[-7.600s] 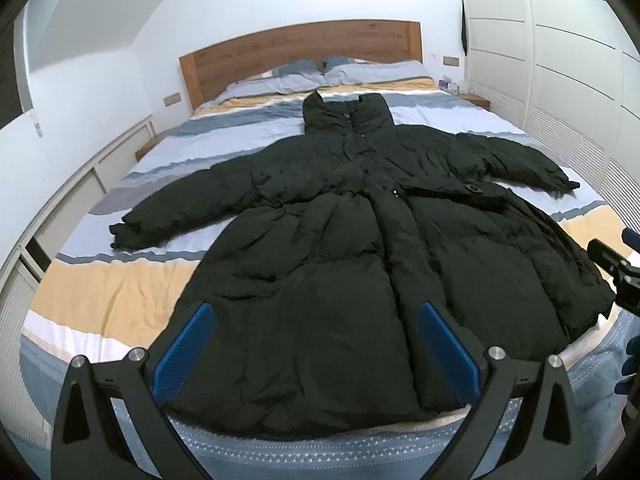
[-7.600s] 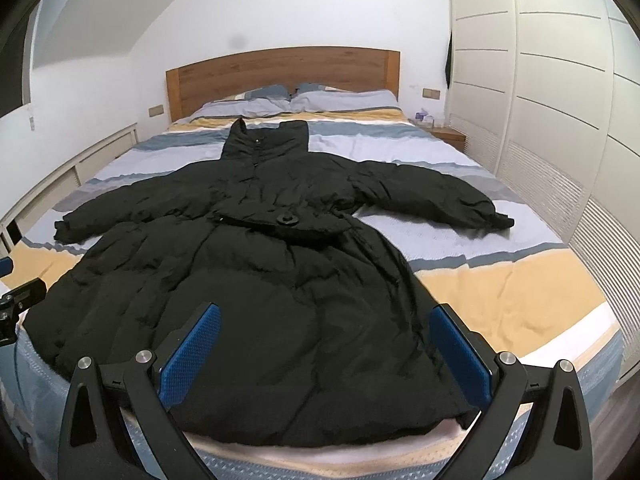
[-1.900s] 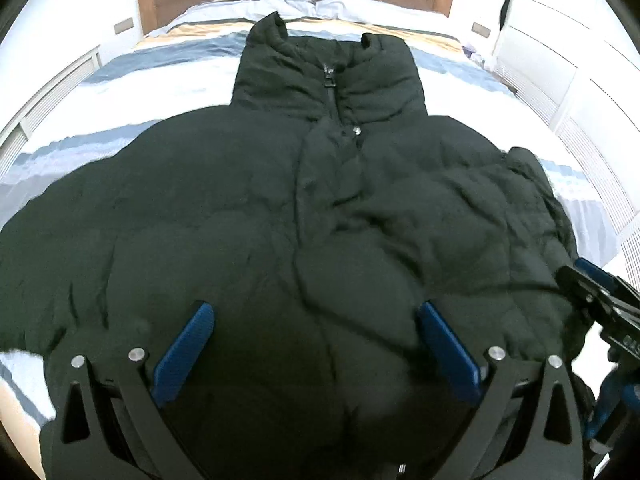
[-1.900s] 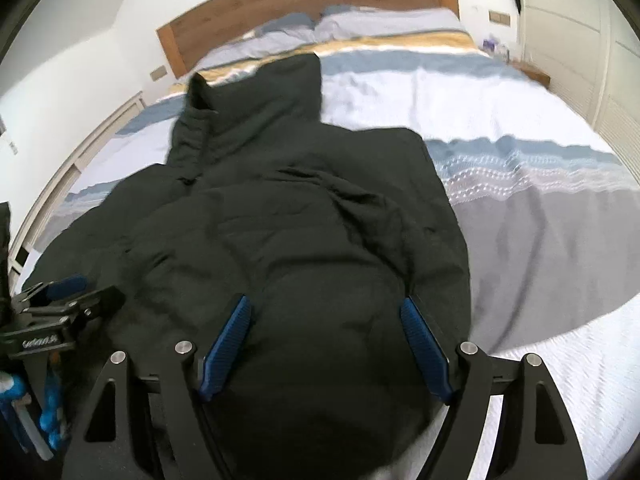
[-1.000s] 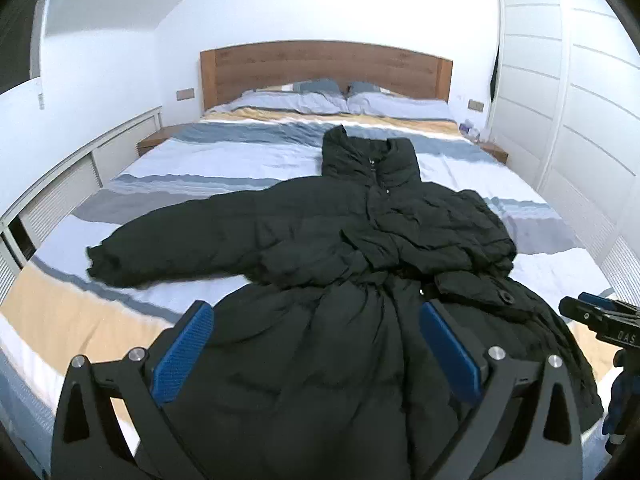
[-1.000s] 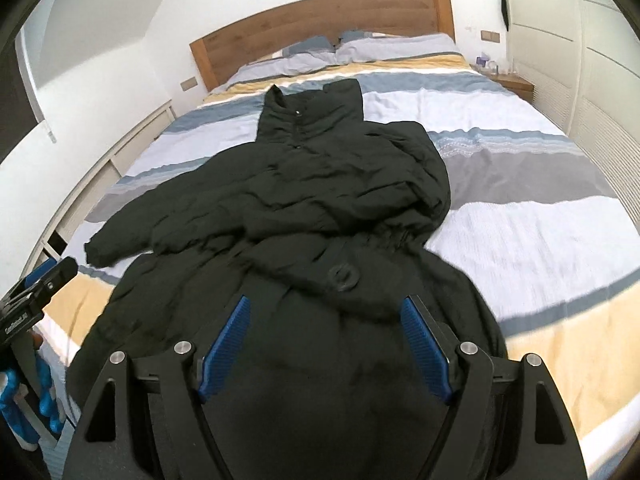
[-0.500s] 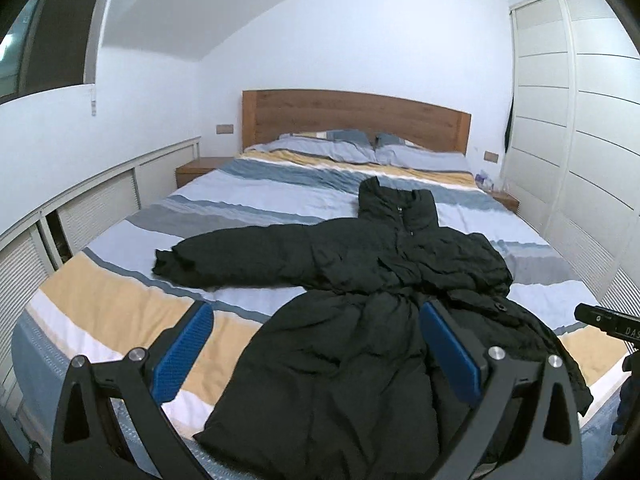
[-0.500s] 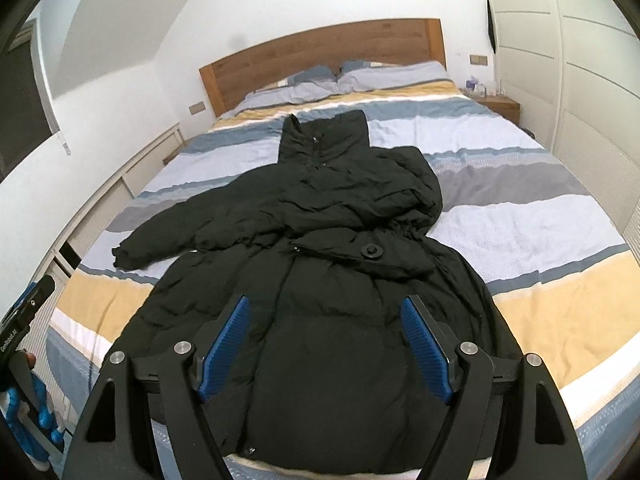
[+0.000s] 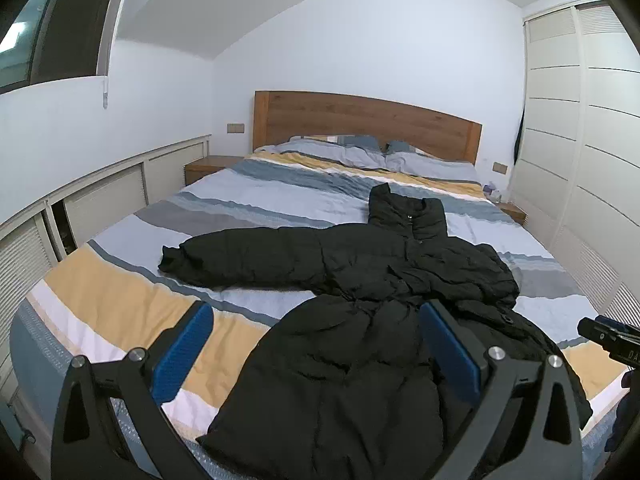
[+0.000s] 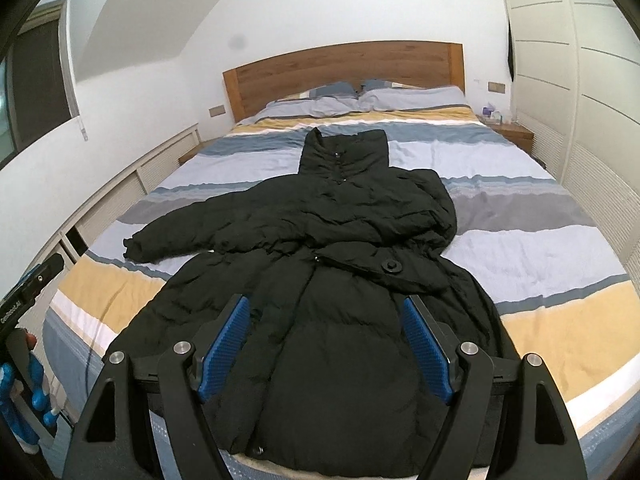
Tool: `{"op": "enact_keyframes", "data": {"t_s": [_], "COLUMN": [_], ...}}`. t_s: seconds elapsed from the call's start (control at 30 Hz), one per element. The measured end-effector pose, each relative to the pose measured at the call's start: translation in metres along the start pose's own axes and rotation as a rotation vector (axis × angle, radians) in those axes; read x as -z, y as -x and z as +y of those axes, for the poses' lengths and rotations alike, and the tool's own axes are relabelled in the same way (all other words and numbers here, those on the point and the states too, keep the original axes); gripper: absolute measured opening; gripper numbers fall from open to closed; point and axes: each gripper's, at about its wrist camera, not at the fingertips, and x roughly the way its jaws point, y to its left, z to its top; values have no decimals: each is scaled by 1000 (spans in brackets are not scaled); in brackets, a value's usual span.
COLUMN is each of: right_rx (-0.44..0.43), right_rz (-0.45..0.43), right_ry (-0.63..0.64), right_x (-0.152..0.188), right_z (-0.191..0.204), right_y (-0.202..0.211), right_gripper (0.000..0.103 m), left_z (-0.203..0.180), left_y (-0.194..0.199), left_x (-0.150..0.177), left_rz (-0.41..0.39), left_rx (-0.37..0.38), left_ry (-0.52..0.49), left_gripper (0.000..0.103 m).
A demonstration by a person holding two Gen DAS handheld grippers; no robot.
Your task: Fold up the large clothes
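A long black puffer coat (image 9: 384, 312) lies face up on the striped bed (image 9: 120, 292), collar toward the headboard. Its right sleeve is folded in over the chest; its left sleeve (image 9: 240, 260) stretches out to the left. The coat also fills the right wrist view (image 10: 340, 280). My left gripper (image 9: 316, 352) is open and empty, above the coat's hem near the foot of the bed. My right gripper (image 10: 326, 344) is open and empty above the lower skirt. The right gripper's tip shows at the left wrist view's right edge (image 9: 612, 340).
A wooden headboard (image 10: 344, 68) and pillows (image 10: 400, 98) are at the far end. White wardrobe doors (image 9: 592, 180) line the right side. A low white cabinet (image 9: 80, 208) runs along the left wall. Nightstands (image 10: 514, 134) flank the bed.
Both grippers have pulled back from the coat's chest to the foot of the bed and risen. The right sleeve, spread out at first, now lies folded over the chest.
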Motion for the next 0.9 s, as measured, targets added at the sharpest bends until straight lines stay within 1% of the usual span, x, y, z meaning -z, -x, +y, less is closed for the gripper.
{"op": "enact_keyframes", "data": {"t_s": [0.27, 0.57, 0.67, 0.77, 0.9], "right_rx": [-12, -4, 1, 5, 11], "right_rz": [29, 83, 103, 123, 138], "right_ry": [1, -18, -25, -27, -19], "right_x": [-3, -4, -2, 0, -1], "right_z": [4, 3, 1, -1, -3], "right_y": [-37, -93, -110, -125, -140], "right_gripper": [78, 78, 78, 78, 78], "left_z": [12, 31, 40, 56, 96], "left_y": [-43, -103, -125, -150, -189], "left_x": [-5, -7, -4, 0, 1], "left_rz": [34, 88, 128, 174, 254], "left_rx": [-8, -29, -20, -17, 5], "left_ry": [16, 35, 53, 83, 168], "left_gripper": [103, 103, 103, 103, 103]}}
